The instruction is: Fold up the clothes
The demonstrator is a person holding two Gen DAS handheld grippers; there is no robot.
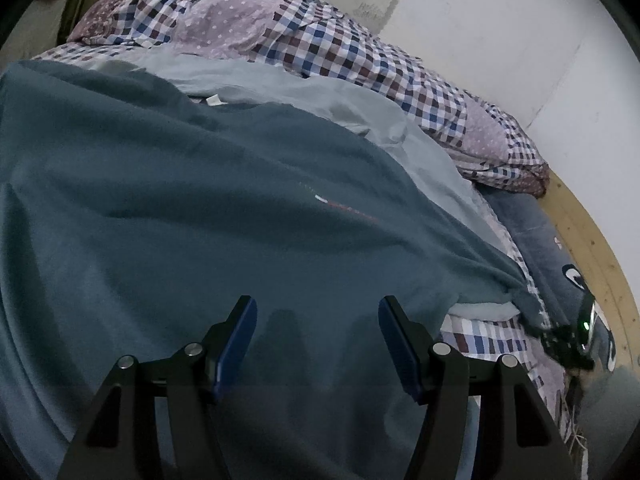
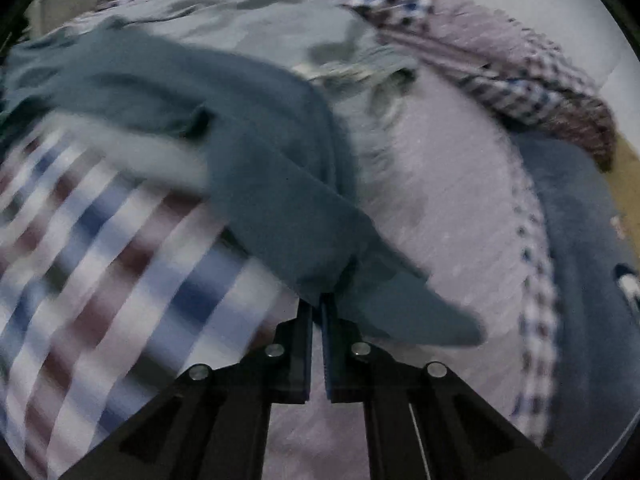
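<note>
A dark teal shirt (image 1: pixel 200 200) lies spread over the bed, with a small red and white mark on its front. Just above the cloth my left gripper (image 1: pixel 316 312) is open, blue pads wide apart and nothing between them. At the far right of the left wrist view the other gripper (image 1: pixel 568 336) shows, black with a green light, at the shirt's corner. In the right wrist view my right gripper (image 2: pixel 318 300) is shut on a corner of the teal shirt (image 2: pixel 280 208), lifted off the bed. That view is blurred by motion.
A pale grey garment (image 1: pixel 320 96) lies under the shirt's far side. A checked and dotted quilt (image 1: pixel 320 44) is bunched along the white wall (image 1: pixel 500 40). A dark blue pillow (image 1: pixel 552 248) and the wooden bed edge (image 1: pixel 588 232) are at the right. Checked bedsheet (image 2: pixel 100 260) lies below.
</note>
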